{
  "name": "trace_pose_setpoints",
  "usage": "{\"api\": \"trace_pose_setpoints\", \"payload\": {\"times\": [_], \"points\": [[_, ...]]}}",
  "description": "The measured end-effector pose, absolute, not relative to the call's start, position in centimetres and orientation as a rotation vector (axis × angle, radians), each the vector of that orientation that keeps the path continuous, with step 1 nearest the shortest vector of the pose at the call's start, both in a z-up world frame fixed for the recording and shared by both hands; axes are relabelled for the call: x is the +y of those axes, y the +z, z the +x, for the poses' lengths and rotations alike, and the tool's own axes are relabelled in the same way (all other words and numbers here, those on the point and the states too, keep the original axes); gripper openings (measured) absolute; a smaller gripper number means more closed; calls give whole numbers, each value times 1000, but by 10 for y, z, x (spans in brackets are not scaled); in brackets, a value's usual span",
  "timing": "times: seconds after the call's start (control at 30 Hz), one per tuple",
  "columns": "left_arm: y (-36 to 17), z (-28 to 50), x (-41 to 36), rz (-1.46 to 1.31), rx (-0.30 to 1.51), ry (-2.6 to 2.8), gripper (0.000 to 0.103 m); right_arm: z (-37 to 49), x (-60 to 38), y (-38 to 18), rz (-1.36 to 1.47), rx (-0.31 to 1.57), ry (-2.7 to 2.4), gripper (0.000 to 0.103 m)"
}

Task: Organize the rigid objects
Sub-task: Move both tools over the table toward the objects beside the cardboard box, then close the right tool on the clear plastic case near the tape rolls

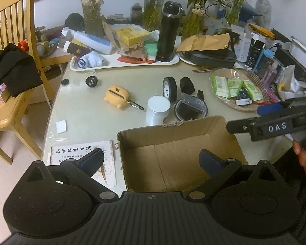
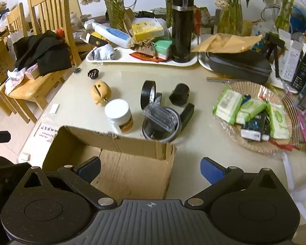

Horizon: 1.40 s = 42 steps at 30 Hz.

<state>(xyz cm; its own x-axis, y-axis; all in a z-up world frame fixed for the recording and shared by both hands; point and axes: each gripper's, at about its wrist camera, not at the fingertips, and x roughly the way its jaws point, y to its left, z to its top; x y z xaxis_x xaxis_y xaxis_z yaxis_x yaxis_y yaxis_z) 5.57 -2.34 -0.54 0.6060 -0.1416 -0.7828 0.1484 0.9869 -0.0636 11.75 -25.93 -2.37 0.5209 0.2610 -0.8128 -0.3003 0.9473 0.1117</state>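
Left wrist view: cardboard box (image 1: pixel 173 153) near edge hidden behind left gripper (image 1: pixel 151 161).

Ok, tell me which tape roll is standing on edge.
The smaller black tape roll stands on edge behind the wider roll, which lies flat with a clear plastic piece on it.

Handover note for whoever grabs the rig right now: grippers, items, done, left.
Left gripper: open, empty, over the cardboard box.
Right gripper: open, empty, at the box's right edge.
Box looks empty, so nothing is packed yet.
Loose on the table beyond the box: white jar, upright black tape roll, flat tape roll with a clear plastic case lying on it, black cylinder, yellow earbud case, small black knob.
Left: probably move these into the box; the jar is nearest.
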Motion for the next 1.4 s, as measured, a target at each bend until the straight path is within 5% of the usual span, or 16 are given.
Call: {"api": "trace_pose_setpoints", "payload": {"times": [0.67, 1.4], "points": [[-6, 58, -19, -39, 877, -198, 102, 190, -254, -54, -39, 906, 583, 102], [-19, 63, -5, -82, 919, -174, 102, 254, -253, -105, -71, 966, 648, 66]]}}
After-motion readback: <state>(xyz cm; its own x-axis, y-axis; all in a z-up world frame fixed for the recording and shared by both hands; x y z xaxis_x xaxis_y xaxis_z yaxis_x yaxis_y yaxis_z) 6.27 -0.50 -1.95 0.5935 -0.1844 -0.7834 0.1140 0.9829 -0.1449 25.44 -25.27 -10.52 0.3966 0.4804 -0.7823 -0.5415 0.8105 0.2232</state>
